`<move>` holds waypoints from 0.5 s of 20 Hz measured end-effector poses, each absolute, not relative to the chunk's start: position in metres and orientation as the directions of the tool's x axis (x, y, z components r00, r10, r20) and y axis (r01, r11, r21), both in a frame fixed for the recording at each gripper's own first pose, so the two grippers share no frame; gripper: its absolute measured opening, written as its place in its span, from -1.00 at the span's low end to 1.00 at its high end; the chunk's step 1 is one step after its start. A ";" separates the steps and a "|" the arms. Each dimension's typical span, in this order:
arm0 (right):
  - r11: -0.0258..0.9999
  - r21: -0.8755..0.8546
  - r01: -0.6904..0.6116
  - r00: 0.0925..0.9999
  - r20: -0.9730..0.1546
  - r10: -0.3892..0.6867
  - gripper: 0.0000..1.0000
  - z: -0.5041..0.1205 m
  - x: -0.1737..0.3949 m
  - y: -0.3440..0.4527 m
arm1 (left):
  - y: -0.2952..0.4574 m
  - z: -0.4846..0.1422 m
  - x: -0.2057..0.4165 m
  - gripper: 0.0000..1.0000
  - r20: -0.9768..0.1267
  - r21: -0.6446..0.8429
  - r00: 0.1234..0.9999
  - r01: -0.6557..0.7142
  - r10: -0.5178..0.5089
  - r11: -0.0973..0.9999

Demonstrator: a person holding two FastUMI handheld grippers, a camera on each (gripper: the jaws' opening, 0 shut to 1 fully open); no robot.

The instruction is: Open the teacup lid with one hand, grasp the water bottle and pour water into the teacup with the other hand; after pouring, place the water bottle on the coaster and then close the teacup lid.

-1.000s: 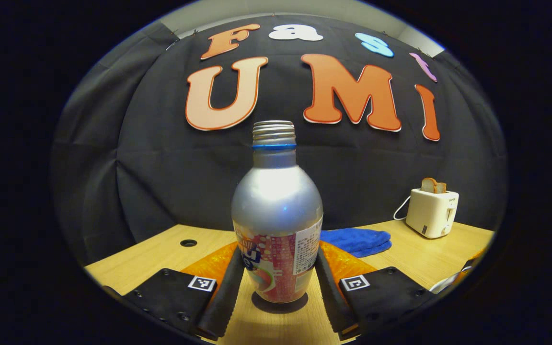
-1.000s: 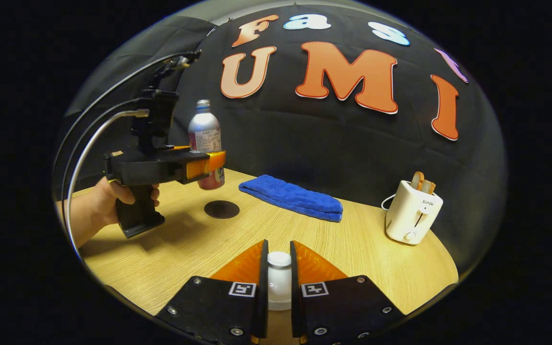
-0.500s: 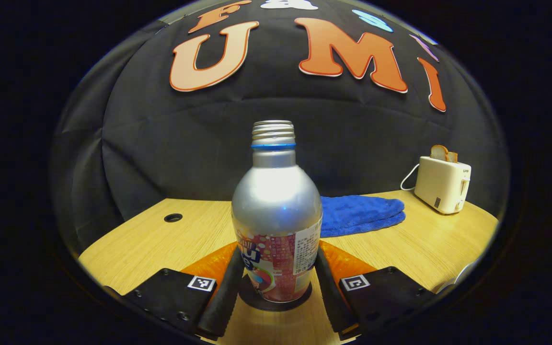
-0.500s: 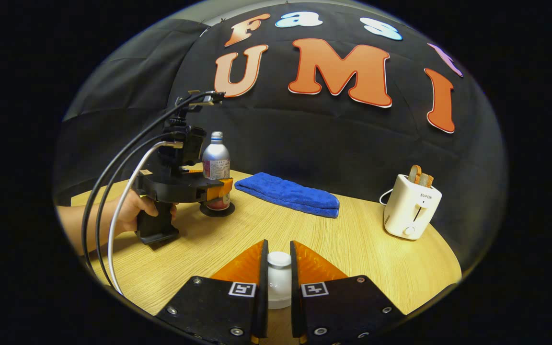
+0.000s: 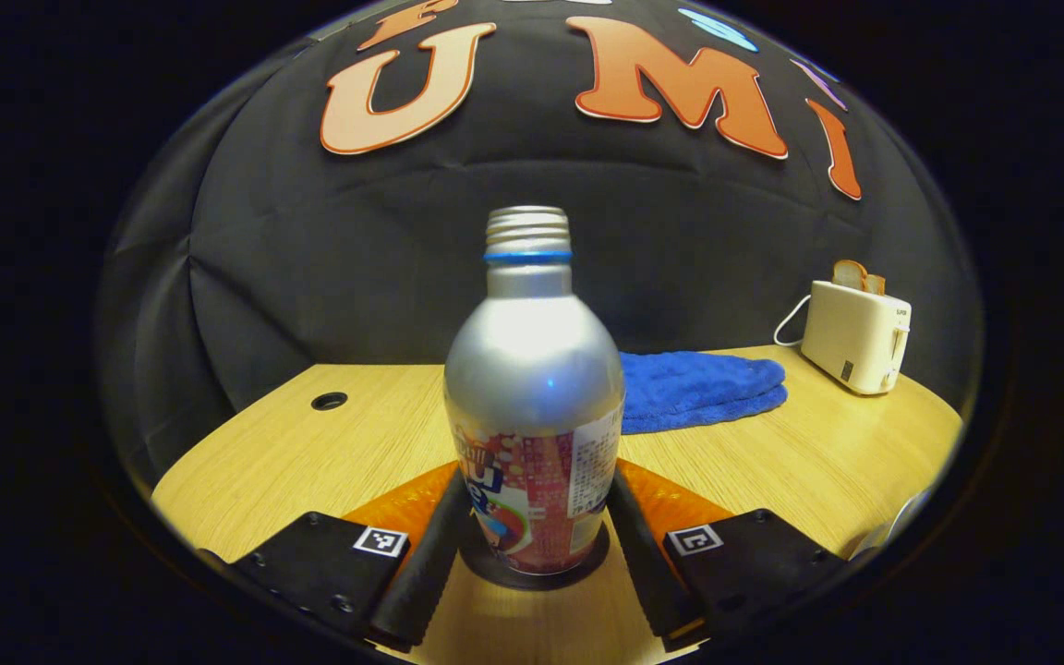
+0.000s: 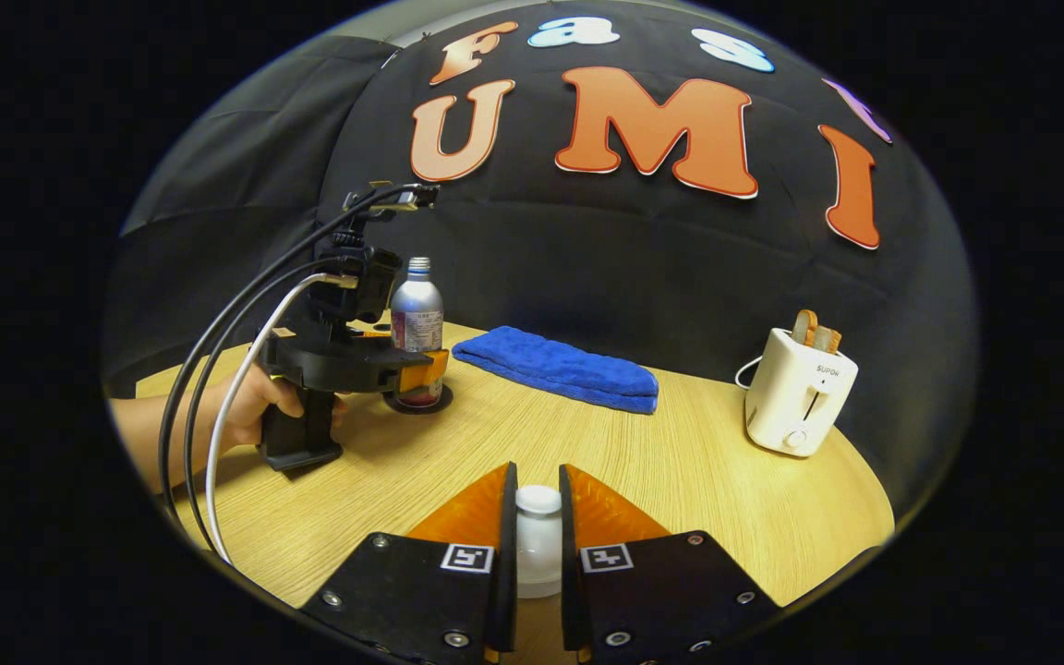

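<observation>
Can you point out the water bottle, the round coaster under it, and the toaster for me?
water bottle (image 5: 532, 369), left gripper view, on its silver shoulder.
coaster (image 5: 587, 568), left gripper view, on its dark rim beside the bottle's base.
toaster (image 6: 795, 397), right gripper view, on its front face.

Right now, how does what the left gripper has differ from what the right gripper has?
The left gripper flanks a tall silver water bottle standing upright on the dark coaster; the right gripper is clamped on the small white teacup lid by its knob. The water bottle rests on a support; what lies under the teacup lid cannot be seen. Both sit centred between the fingers.
</observation>
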State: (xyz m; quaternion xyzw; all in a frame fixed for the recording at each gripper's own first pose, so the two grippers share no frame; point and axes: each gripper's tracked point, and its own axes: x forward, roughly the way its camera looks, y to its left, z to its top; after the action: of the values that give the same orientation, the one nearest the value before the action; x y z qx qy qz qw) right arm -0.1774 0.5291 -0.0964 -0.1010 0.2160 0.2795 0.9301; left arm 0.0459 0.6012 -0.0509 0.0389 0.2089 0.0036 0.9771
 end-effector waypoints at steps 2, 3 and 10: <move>0.821 -0.069 -0.567 0.746 -0.465 0.477 -0.60 -0.098 -0.178 0.529 | 0.598 -0.046 0.043 0.75 -0.398 0.043 0.917 0.027 -0.007 0.999; 0.818 -0.071 -0.571 0.744 -0.467 0.478 -0.60 -0.099 -0.178 0.529 | 0.597 -0.042 0.041 0.70 -0.392 0.029 0.920 0.031 -0.017 0.999; 0.808 -0.073 -0.584 0.730 -0.482 0.484 -0.59 -0.104 -0.180 0.531 | 0.595 -0.016 0.025 0.92 -0.340 0.062 0.940 0.053 -0.029 0.997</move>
State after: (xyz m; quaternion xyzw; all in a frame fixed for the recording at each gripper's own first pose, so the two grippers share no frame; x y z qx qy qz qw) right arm -0.1799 0.5311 -0.1045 -0.1104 0.2265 0.2891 0.9236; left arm 0.0246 0.5954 -0.0161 0.0354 0.1720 -0.0210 0.9842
